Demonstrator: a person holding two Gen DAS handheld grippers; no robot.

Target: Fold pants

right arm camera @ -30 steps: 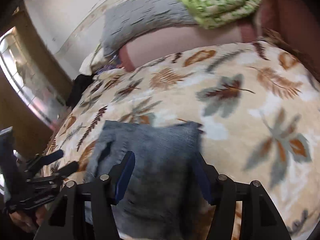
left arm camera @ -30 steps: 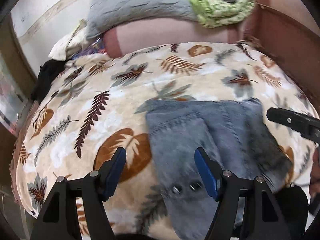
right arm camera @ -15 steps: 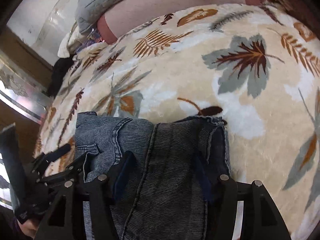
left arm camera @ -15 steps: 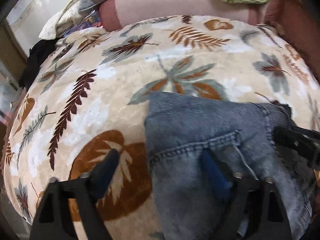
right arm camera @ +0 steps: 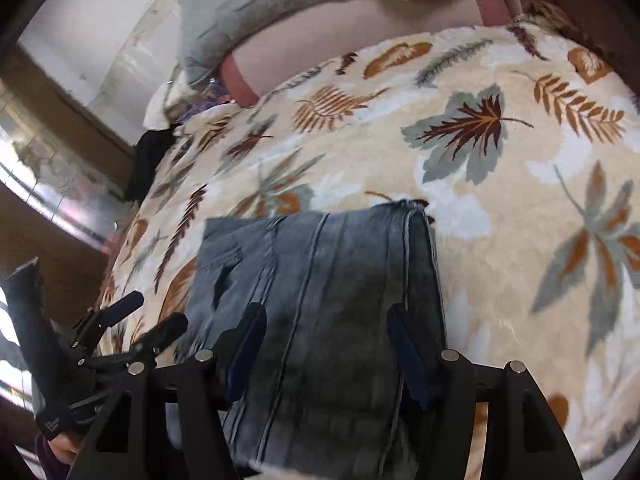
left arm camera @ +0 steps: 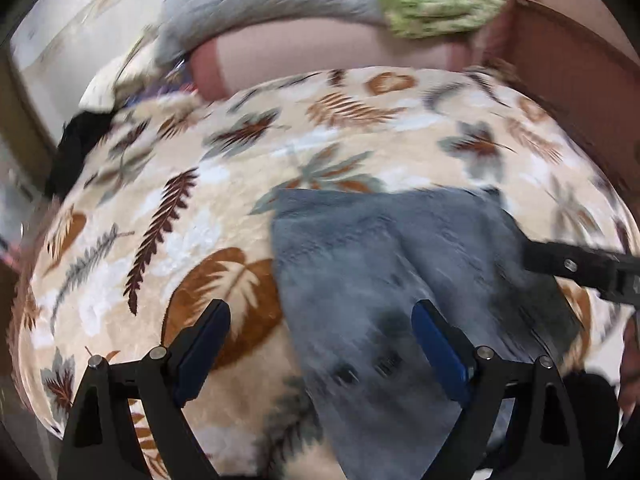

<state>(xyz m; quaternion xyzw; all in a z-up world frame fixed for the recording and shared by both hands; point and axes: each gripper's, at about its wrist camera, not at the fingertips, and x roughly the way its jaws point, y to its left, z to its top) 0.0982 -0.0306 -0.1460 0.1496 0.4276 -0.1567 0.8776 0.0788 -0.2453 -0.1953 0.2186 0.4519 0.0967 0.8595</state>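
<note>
- The folded pants (right arm camera: pixel 320 300) lie near the bed's (right arm camera: pixel 520 208) front edge.
- Left hand-held gripper (left arm camera: pixel 320 344): fingers apart, straddling their left edge.
- Right hand-held gripper (right arm camera: pixel 326 354): fingers apart over the denim, gripping nothing.

Both hand-held grippers pulled back from the jeans

The left hand-held gripper (left arm camera: pixel 320 344) stands wider than a second ago; half a second ago both views were closer to the jeans (right arm camera: pixel 332 280), now farther.
</note>
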